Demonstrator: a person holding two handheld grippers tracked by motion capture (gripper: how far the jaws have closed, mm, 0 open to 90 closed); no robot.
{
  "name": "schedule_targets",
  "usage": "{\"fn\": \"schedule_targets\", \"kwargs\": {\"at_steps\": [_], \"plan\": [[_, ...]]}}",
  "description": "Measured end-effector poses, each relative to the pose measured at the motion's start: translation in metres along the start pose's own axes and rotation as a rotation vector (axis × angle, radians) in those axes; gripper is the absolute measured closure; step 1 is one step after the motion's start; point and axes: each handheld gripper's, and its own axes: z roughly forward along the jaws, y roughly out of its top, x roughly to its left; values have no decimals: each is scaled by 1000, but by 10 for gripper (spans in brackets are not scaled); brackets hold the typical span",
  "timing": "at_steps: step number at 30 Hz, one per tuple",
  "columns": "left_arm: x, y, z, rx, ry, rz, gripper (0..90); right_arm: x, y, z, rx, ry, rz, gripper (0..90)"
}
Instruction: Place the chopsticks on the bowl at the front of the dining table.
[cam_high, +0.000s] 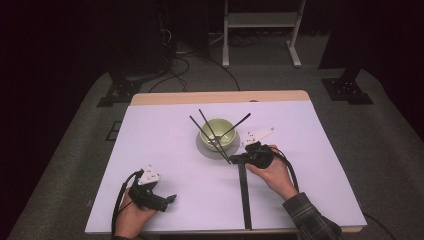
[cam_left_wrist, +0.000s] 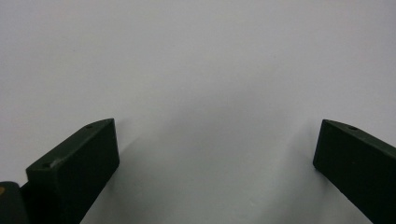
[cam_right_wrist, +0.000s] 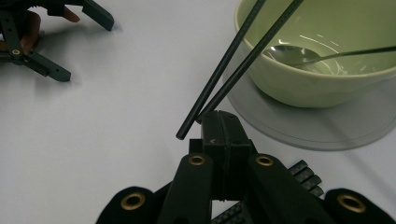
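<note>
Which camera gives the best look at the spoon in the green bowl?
The right gripper view: the spoon lies inside the green bowl, its shiny scoop on the bottom and its handle running out to the right. In the high view the spoon is just a thin line in the bowl. The left gripper view faces bare table.

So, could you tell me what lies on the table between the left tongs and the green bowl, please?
Nothing: in the high view, bare white table separates the left tongs from the green bowl.

My black right gripper sits beside black chopsticks and a pale green bowl on a grey saucer; my sleeve is dark plaid.
</note>
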Motion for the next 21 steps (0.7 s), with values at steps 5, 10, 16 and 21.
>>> {"fn": "schedule_targets", "kwargs": {"at_steps": [5,10,16,21], "plan": [[0,0,0,0,0,1,0,4,2,1,-3,2,-10,899],[0,0,0,0,0,0,0,1,5,-4,-21,-13,0,899],[0,0,0,-2,1,1,0,-4,15,-9,-43,-28,10,876],[0,0,0,-2,1,1,0,-9,27,-11,-60,-48,20,842]]}}
